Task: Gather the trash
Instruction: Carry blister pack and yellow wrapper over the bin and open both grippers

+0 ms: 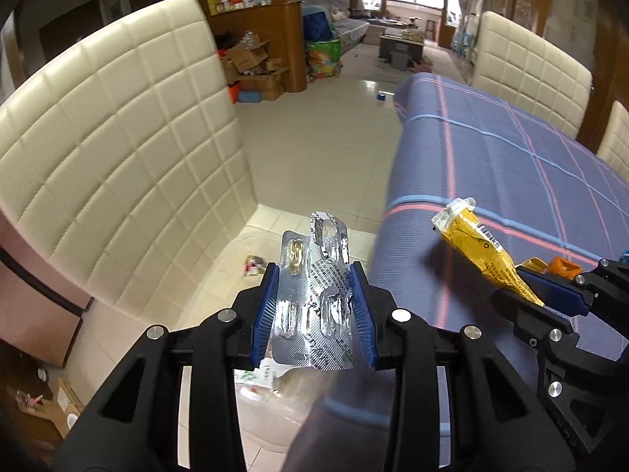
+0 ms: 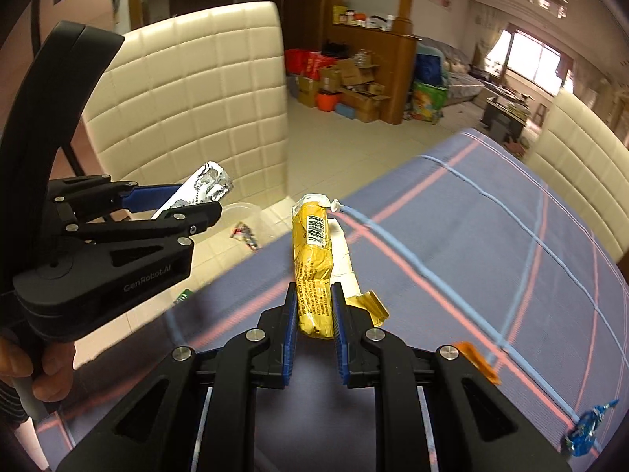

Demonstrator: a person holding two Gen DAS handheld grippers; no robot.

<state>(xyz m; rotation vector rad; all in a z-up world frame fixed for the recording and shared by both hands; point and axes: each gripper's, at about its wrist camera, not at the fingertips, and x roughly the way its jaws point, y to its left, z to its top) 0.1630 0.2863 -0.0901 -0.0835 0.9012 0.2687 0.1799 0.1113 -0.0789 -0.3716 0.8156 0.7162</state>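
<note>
A: Trash is in both grippers now. The left gripper (image 1: pixel 314 295) pinches a silver blister pack (image 1: pixel 314 287) between its blue pads (image 1: pixel 265 310); the pack stands up out of the jaws and is bent along its length.

B: I see most of its pockets are pushed out. One pocket near the top has something amber inside.

A: Yes. And the right gripper (image 2: pixel 313 306) is closed on a crumpled yellow tube (image 2: pixel 312 259). The tube points forward from the jaws, its white neck at the far end, and a barcode is on its upper side.

B: Where are the two things, over the surface?

A: The surface (image 2: pixel 491 275) has a blue cloth with pink and light blue lines. The yellow tube is held above its left edge. The blister pack is held past that edge, over the tile floor (image 1: pixel 314 149), beside the cream quilted chair (image 1: pixel 118 149).

B: Something more lies on the cloth?

A: An orange wrapper (image 2: pixel 473 360) lies just beside the right gripper, and a blue wrapper (image 2: pixel 587 428) lies nearer the right edge. On the floor under the left gripper there is a small colourful wrapper (image 1: pixel 255 265), close to a clear plastic container (image 2: pixel 245 212). What is inside the container I cannot tell.

B: And the person?

A: Only a hand (image 2: pixel 47 369) on the handle of the left gripper.
</note>
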